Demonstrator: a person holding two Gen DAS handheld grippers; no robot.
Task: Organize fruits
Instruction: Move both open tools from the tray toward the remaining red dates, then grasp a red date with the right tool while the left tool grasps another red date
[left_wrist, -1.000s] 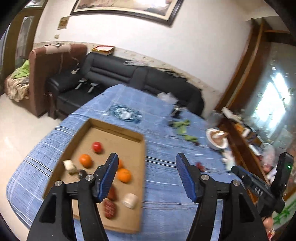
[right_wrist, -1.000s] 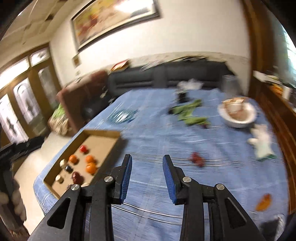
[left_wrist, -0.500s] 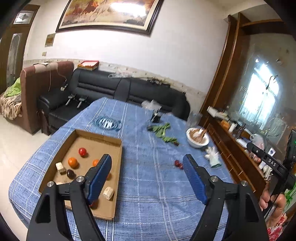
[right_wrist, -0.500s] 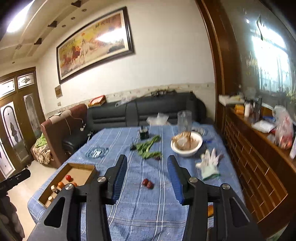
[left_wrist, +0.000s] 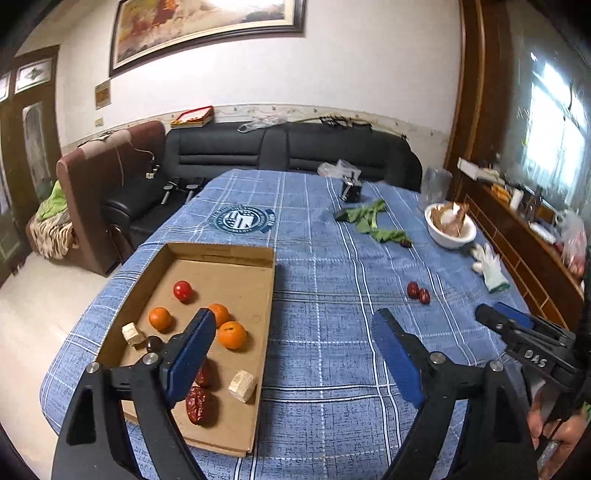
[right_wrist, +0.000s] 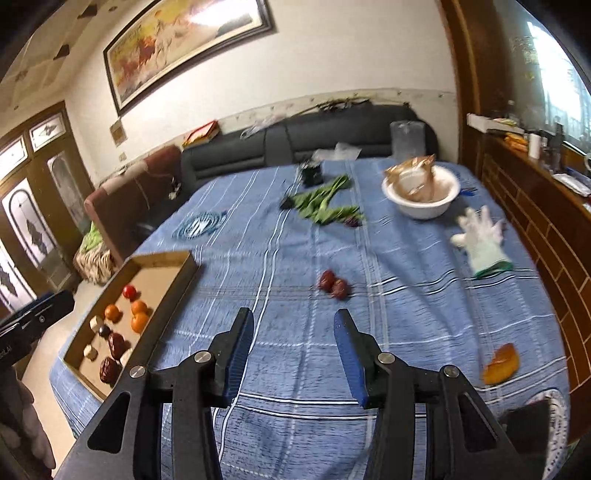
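A shallow cardboard tray (left_wrist: 236, 254) sits at the near left corner of the table, on the blue checked cloth (left_wrist: 325, 266). Inside it lie a small red tomato (left_wrist: 182, 290) toward the far end, three oranges (left_wrist: 232, 334) clustered in the middle, a couple of wrinkled red dates (left_wrist: 198, 400) near the front edge, and two pale beige chunks (left_wrist: 242, 386), one at the left wall and one toward the right. A small dark round fruit (left_wrist: 153, 343) rests beside the left chunk; it is partly hidden, so I cannot say what kind.

Out on the bare cloth, well apart from the tray, two loose dates (right_wrist: 334, 285) lie touching each other near the table's middle. A slice of something orange (right_wrist: 501, 364) lies near the right edge, too blurred to name.

Farther back a white bowl (right_wrist: 424, 206) holds a crumpled brown wrapper (right_wrist: 413, 175). Leafy greens (right_wrist: 322, 206) are spread just left of the bowl, and a white glove (right_wrist: 480, 236) lies flat toward the right edge.

The left gripper (left_wrist: 293, 349) hangs above the table's near edge, its blue pads wide apart with nothing between them, the left pad over the tray. The right gripper (right_wrist: 293, 350) hovers over open cloth, fingers apart and empty, the loose dates just ahead of it.
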